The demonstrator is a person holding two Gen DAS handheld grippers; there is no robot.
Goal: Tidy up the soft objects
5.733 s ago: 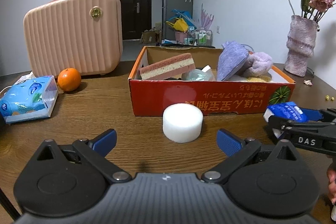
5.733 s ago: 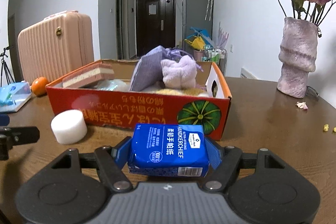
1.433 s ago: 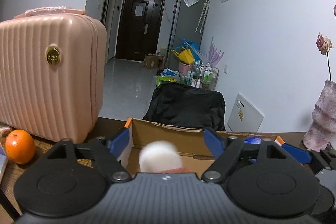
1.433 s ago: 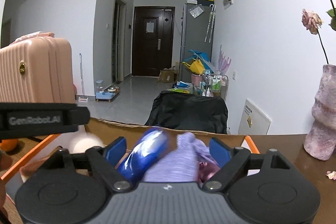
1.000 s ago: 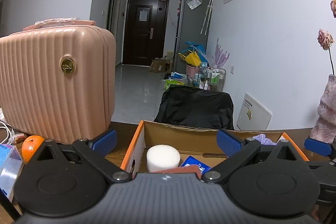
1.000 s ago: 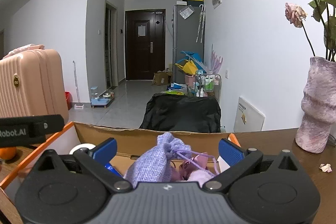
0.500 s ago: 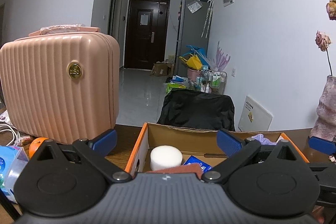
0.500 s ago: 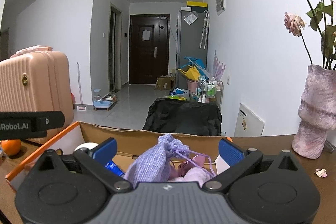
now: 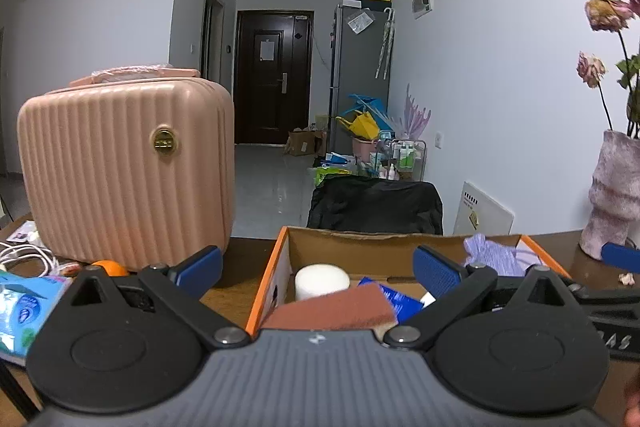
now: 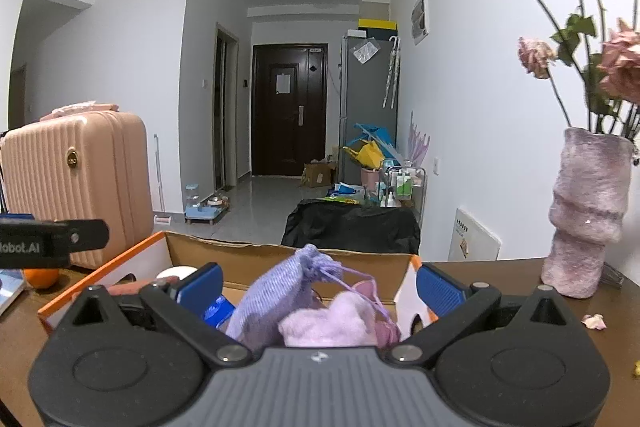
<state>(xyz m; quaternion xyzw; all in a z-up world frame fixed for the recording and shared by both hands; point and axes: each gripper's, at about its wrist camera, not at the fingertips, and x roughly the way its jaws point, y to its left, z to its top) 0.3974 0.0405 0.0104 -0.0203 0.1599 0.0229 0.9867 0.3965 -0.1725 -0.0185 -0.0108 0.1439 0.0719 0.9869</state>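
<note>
Left jaws: left gripper [image 9: 317, 271] spread wide, nothing between them.
Right jaws: right gripper [image 10: 318, 287] same, gaping and empty.
Soft stuff: white foam cylinder [image 9: 322, 280], blue tissue pack [image 9: 394, 299], lilac drawstring pouch [image 10: 286, 290] all sit in the orange-edged cardboard box [image 9: 267, 281].
Leftover: pale blue plastic-wrapped tissue packet [image 9: 24, 309] on the table (left of box).
Risk: I'd guess the dried-flower vase [image 10: 586, 213] gets clipped if the right one swings wide.

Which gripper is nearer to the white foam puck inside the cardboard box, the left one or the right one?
Left. The left gripper hangs open right above the white foam puck; the right gripper is open over the purple pouch, with the puck beyond its left finger.
</note>
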